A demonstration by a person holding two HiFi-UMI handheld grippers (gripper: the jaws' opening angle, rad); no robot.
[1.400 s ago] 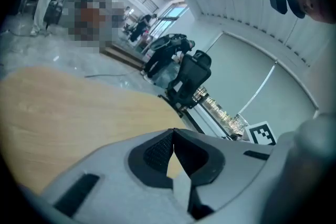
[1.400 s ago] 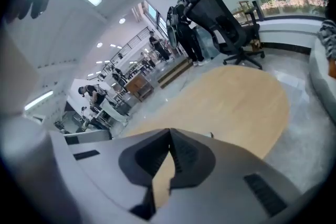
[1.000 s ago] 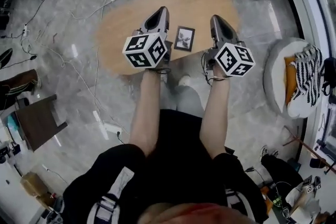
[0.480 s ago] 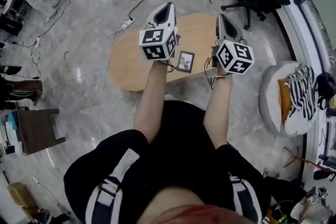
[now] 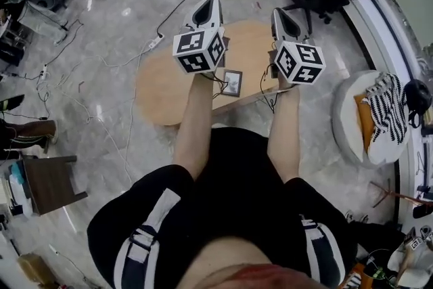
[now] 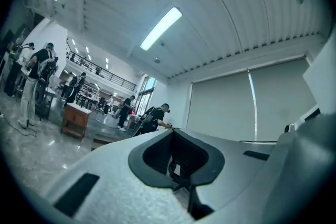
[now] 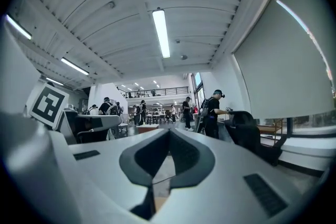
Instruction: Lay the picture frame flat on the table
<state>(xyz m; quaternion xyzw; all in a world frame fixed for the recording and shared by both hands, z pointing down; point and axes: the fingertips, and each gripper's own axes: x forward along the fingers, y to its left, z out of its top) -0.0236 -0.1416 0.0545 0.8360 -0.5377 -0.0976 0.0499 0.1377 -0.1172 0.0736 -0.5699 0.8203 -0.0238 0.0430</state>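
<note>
Both grippers hung above the table [image 5: 162, 88], noses toward 12 o'clock. Left gripper [image 5: 212, 2]: jaws pressed together, nothing between them. Right gripper [image 5: 278, 13]: likewise closed, empty. Frame [image 5: 232, 82] sat near the table's 6 o'clock edge, at 6 o'clock of the left gripper; flat or propped, could not tell.

"Can you read any words or numbers here?"

"No, none. The left cube [image 5: 198, 51] on the left tool [image 5: 213, 3] and the right cube [image 5: 298, 63] on the right tool [image 5: 278, 13] only have black and white square patterns, not letters."

"What about the picture frame [image 5: 232, 82] on the desk [image 5: 162, 88]?"

"It's too small to tell. No words show on it."
</note>
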